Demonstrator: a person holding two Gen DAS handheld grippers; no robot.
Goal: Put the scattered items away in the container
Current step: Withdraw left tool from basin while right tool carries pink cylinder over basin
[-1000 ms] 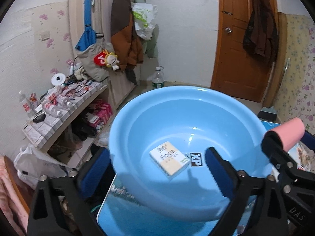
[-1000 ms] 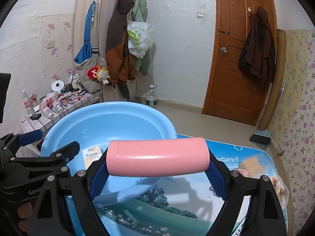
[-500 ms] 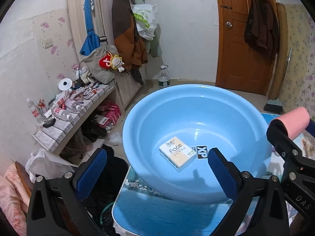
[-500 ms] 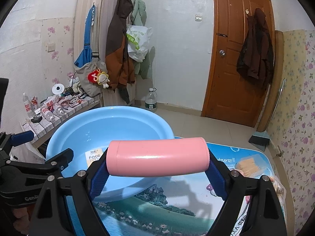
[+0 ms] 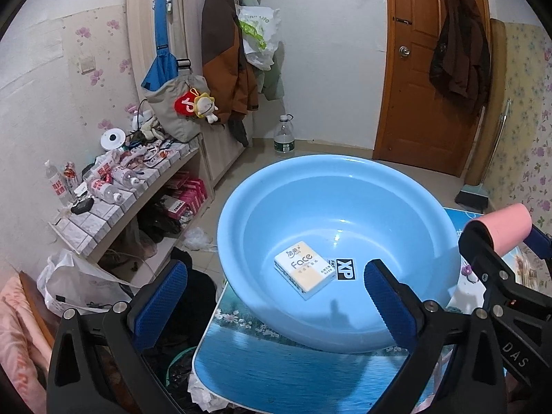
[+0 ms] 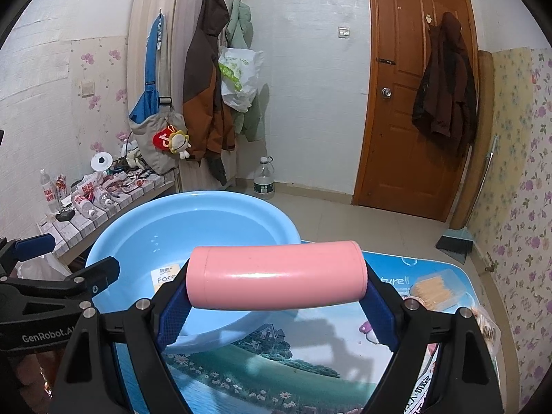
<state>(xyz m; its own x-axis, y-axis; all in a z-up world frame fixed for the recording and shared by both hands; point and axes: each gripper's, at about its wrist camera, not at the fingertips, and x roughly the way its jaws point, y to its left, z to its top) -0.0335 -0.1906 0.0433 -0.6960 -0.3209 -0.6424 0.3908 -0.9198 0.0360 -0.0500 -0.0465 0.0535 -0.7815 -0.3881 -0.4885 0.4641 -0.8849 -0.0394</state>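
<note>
Pink cylinder (image 6: pixel 276 277) crosswise (level, clamped)

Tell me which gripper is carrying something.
The right gripper: a pink cylinder is clamped crosswise between its blue pads. The left gripper is open and empty.

we see the basin (image 5: pixel 345 186) on the table (image 5: pixel 276 372) with a tissue pack (image 5: pixel 305 269) in it, shelf (image 5: pixel 138 186) left, door (image 5: pixel 424 69) behind.
</note>
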